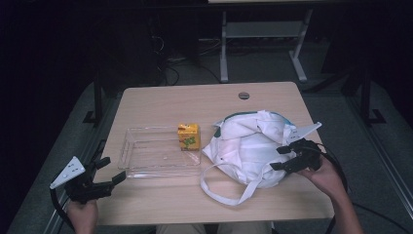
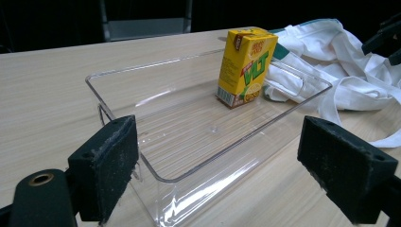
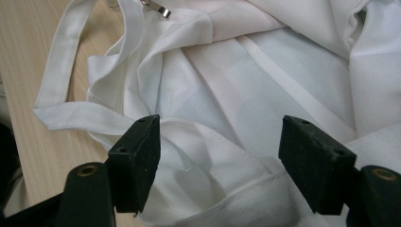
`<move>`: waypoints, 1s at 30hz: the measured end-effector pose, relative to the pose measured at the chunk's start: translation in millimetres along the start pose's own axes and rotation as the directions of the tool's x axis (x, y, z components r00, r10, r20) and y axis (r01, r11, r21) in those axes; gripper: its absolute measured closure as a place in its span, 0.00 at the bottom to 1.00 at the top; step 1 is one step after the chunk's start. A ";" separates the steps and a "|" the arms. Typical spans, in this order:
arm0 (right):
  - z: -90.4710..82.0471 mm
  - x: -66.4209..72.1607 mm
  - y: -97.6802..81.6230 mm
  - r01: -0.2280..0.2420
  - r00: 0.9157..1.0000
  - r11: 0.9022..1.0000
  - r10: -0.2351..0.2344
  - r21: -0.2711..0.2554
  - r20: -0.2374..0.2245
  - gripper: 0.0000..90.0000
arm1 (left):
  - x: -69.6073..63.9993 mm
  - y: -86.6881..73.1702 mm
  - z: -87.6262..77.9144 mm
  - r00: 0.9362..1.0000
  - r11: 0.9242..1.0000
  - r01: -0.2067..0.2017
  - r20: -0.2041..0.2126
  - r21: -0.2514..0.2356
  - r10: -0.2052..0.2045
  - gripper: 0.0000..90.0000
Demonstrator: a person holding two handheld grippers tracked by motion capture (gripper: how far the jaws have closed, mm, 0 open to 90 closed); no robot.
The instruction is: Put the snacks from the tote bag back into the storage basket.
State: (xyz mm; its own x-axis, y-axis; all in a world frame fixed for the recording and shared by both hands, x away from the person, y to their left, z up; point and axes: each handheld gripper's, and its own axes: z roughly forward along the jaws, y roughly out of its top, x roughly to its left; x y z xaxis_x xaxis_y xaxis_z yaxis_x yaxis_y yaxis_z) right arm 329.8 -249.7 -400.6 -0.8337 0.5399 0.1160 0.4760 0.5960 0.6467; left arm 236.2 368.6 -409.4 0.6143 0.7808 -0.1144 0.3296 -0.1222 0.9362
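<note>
Right, the right tool [image 1: 286, 157] is poised at the near right side of the crumpled white cloth bag [image 1: 248, 146], jaws spread wide with folds of fabric lying between and below them, nothing pinched yet. From the right gripper view the black pads [image 3: 137, 158] straddle a ridge of cloth, and the bag's flat white strap [image 3: 61, 90] loops out across the light wooden table [image 1: 160, 200] away from that tool. So the bag lies directly ahead of the right tool, just about touching, and that is the hand set to take it.

Over on the other side, the left tool [image 1: 107, 170] hovers off the near left corner of the clear rectangular plastic tray [image 1: 146, 165], also wide open and empty. In the left gripper view the tray's near corner sits right between its jaws, with the tray's long side running away toward the bag. Standing upright at the tray's far right end is a small yellow drink carton with green lettering [image 1: 188, 136], close beside the bag.

Judging by this, the coming move turns on the right tool closing on that fabric fold straight in front of it; the left tool is well apart from the bag, with the whole tray in between.
</note>
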 end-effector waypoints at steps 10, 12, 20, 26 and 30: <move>-6.8 8.7 -5.4 0.011 1.000 1.000 -0.010 -0.028 0.019 0.33 | 0.1 -0.1 -0.9 1.000 1.000 0.001 -0.001 -0.003 -0.001 0.14; -8.3 11.0 -6.9 0.020 0.999 0.999 -0.019 -0.036 0.027 0.33 | 0.1 0.1 -1.2 1.000 1.000 0.001 -0.001 0.001 -0.001 0.14; -17.1 21.8 -17.8 0.025 0.998 0.997 -0.021 -0.076 0.054 0.33 | -0.5 -0.2 0.1 1.000 1.000 0.002 0.001 -0.006 -0.002 0.14; -21.6 24.8 -27.2 0.010 0.998 0.995 -0.003 -0.096 0.066 0.33 | -1.0 0.1 0.0 1.000 1.000 0.000 0.001 -0.003 0.000 0.14; -21.8 25.7 -29.9 0.000 0.998 0.995 0.007 -0.103 0.068 0.33 | -0.9 0.0 -0.2 1.000 1.000 0.001 0.002 -0.003 -0.001 0.14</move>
State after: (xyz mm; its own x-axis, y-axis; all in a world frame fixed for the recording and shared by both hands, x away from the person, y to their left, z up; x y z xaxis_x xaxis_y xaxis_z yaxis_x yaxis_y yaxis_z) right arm 288.1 -266.5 -400.5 -0.8091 0.5836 0.0688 0.4446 0.5314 0.7211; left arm 235.5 368.0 -409.2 0.6155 0.7796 -0.1155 0.3278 -0.1200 0.9371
